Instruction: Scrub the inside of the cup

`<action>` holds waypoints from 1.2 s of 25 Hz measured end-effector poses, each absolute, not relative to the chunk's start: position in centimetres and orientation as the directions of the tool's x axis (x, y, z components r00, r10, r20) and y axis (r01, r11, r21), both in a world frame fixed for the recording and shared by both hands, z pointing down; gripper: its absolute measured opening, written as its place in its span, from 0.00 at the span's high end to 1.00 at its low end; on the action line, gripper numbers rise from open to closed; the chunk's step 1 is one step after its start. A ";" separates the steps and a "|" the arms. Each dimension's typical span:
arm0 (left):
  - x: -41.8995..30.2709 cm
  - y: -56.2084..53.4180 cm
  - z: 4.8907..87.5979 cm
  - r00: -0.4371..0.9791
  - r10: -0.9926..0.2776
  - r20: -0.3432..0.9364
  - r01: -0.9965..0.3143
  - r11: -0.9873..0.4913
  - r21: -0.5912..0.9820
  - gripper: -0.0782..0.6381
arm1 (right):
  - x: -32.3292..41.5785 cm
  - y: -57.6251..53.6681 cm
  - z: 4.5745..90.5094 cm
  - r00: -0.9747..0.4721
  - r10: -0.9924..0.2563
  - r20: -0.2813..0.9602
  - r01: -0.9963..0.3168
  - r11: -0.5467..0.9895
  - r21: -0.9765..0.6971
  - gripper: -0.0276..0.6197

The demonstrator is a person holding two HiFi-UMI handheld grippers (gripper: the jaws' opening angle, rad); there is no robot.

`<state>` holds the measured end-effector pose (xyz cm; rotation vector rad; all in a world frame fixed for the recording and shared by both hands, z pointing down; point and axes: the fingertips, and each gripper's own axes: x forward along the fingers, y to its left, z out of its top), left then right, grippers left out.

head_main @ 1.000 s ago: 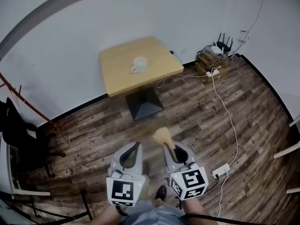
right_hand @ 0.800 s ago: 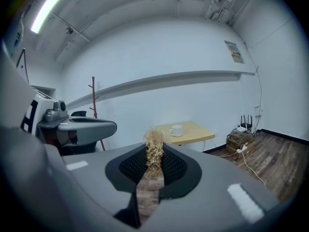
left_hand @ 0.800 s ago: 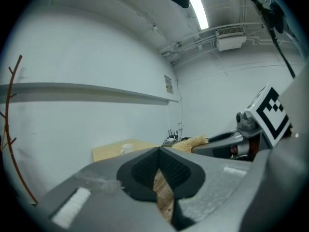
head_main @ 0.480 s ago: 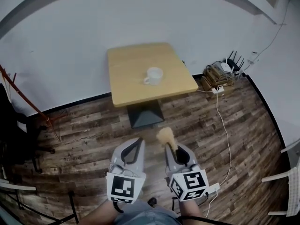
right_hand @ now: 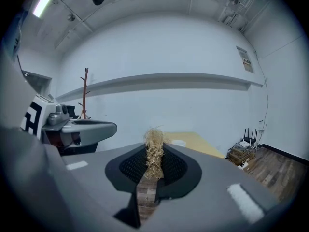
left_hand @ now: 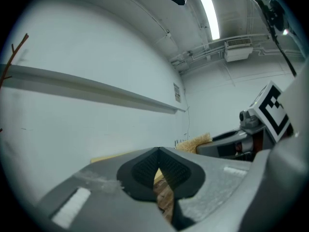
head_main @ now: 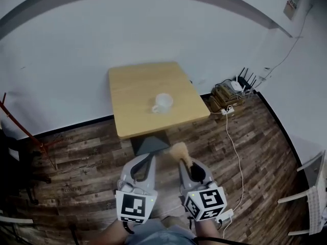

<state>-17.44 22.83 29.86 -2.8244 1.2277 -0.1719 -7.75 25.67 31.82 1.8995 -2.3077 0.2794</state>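
Note:
A white cup [head_main: 163, 102] with a handle stands on a small square wooden table [head_main: 134, 95] against the wall; the cup [right_hand: 179, 142] also shows small and far off in the right gripper view. Both grippers hang low over the wood floor, well short of the table. My right gripper [head_main: 185, 161] is shut on a straw-coloured fibre brush [head_main: 179, 150], whose bristles [right_hand: 154, 152] stick up between the pads. My left gripper [head_main: 148, 158] is shut with nothing in it; its pads [left_hand: 166, 170] meet at the tip. The brush [left_hand: 195, 142] shows to its right.
The table stands on a dark pedestal base [head_main: 148, 144]. At the back right, a router on stacked wooden crates [head_main: 231, 94] trails a white cable [head_main: 236, 152] to a power strip [head_main: 225, 214]. A red coat stand [head_main: 30, 137] is at the left, a white chair [head_main: 311, 188] at the right.
The table and cup have come nearer and sit lower in the head view. Both grippers keep their side-by-side pose, the right still on the brush.

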 end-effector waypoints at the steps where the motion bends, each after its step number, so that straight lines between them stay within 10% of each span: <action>1: -17.3 22.6 30.1 0.681 -0.728 0.083 -0.722 -0.686 -0.088 0.86 | -7.7 25.5 31.9 -0.189 -0.956 0.225 -0.982 0.181 -0.054 0.86; 30: -5.6 5.9 33.4 0.609 -0.759 0.229 -0.749 -0.646 -0.150 0.86 | 4.4 8.6 35.0 -0.284 -0.931 0.230 -0.952 0.246 -0.181 0.86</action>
